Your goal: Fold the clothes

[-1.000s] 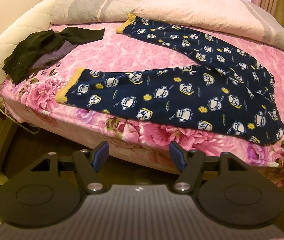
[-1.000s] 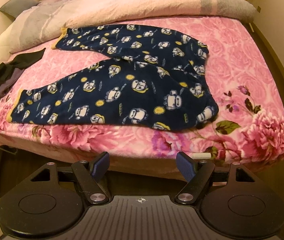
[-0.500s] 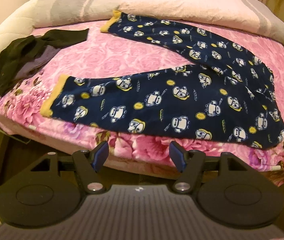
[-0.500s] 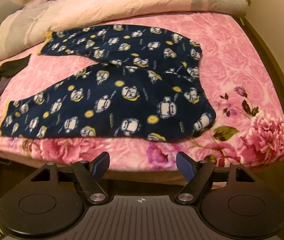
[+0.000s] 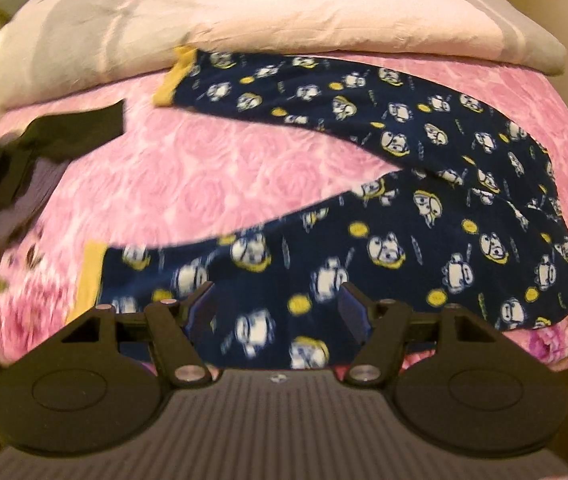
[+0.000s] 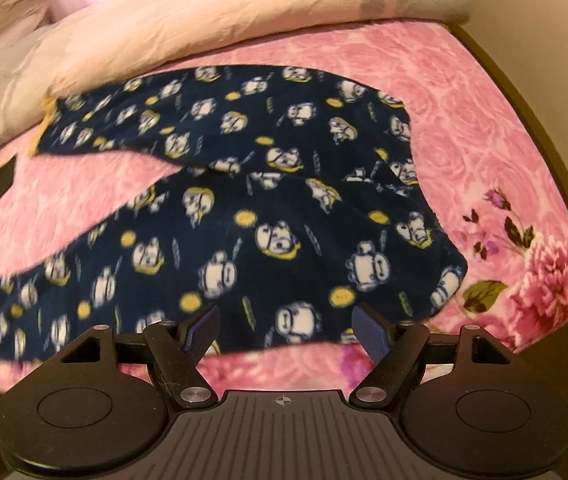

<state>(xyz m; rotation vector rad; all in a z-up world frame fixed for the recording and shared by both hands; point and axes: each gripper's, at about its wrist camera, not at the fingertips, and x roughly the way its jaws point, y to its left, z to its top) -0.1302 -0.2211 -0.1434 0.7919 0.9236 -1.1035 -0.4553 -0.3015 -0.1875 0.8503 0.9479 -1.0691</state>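
Navy pajama pants (image 5: 383, 216) beyond open jaws

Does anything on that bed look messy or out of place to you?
Yes, mildly. The navy pyjama trousers lie flat but with legs splayed apart, not aligned, and the fabric is rumpled where the legs join. A dark garment sits crumpled in a heap at the left edge of the pink blanket. Nothing looks spilled or damaged.

Pyjama trousers (image 5: 403, 232) on bed (image 5: 204, 168)
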